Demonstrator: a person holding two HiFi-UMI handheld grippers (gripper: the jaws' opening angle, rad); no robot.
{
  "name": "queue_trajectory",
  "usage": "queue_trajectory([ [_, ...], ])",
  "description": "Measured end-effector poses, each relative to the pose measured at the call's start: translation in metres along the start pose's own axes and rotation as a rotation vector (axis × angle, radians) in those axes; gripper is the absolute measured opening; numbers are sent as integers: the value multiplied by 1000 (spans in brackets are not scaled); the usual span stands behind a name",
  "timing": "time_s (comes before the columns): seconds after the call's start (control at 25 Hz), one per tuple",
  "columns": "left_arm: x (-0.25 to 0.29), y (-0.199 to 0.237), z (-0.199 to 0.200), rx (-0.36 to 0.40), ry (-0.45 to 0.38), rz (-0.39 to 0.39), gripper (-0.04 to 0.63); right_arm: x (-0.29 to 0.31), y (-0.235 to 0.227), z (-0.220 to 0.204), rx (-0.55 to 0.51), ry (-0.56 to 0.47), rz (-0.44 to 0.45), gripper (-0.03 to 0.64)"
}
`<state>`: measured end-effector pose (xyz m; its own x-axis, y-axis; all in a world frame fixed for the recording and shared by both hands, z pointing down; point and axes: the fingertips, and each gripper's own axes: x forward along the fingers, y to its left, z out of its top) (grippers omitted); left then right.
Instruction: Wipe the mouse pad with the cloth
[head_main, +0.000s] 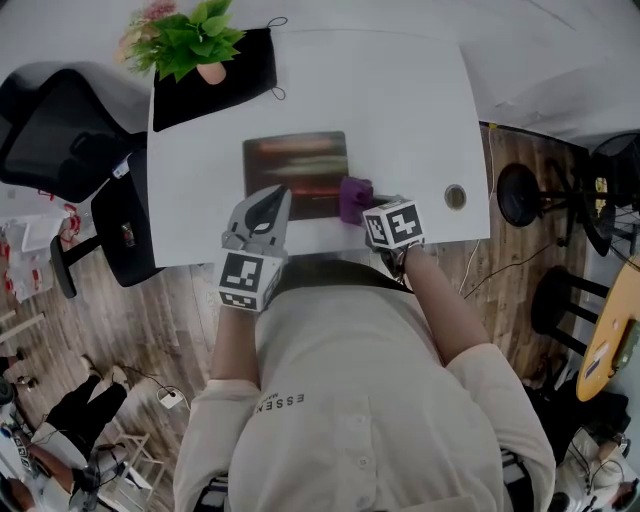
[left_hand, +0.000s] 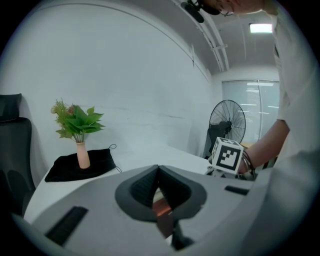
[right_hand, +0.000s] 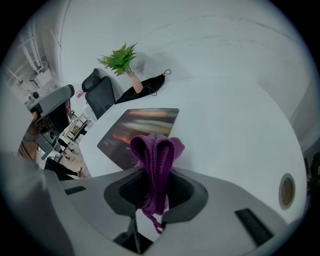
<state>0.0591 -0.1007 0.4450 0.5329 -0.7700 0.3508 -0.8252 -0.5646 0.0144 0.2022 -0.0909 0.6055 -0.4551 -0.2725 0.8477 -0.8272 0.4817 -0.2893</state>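
A dark mouse pad (head_main: 295, 165) with a reddish print lies on the white table (head_main: 400, 110), near its front edge. My right gripper (head_main: 366, 207) is shut on a purple knitted cloth (head_main: 354, 195) at the pad's front right corner. In the right gripper view the cloth (right_hand: 156, 150) bulges out over the jaws of that gripper (right_hand: 156, 174), with the pad (right_hand: 137, 130) just beyond. My left gripper (head_main: 274, 200) hovers over the pad's front left edge, jaws together and nothing in them. In the left gripper view a sliver of the pad (left_hand: 161, 206) shows below the left gripper (left_hand: 159, 172).
A potted green plant (head_main: 190, 40) stands on a black cloth (head_main: 230, 85) at the table's far left corner. A round cable hole (head_main: 455, 196) sits at the front right. A black office chair (head_main: 60, 130) stands left of the table, stools (head_main: 518, 195) to the right.
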Motion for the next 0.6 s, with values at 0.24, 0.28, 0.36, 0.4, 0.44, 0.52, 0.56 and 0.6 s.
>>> queue_trajectory([
  [0.24,8,-14,-3,-5,12,9,2,-6,-22,-8,22,-2,-5,94],
  [0.28,8,-15,-4,-5,15,13,2,-7,-24,-9,22,0,-7,94],
  [0.36,7,-17,-4,-2,19,21,2,-8,-27,-10,20,4,-13,94],
  [0.4,6,-17,-3,0,18,25,2,-10,-28,-10,18,2,-17,94],
  [0.44,5,-17,-1,4,15,29,2,-12,-28,-9,15,-5,-20,94],
  [0.52,2,-15,4,13,7,39,2,-19,-27,-3,13,-42,-19,93],
  [0.56,1,-14,7,19,4,45,2,-24,-25,3,14,-71,-13,94],
  [0.6,0,-13,10,26,1,51,2,-29,-22,11,15,-106,-5,93],
])
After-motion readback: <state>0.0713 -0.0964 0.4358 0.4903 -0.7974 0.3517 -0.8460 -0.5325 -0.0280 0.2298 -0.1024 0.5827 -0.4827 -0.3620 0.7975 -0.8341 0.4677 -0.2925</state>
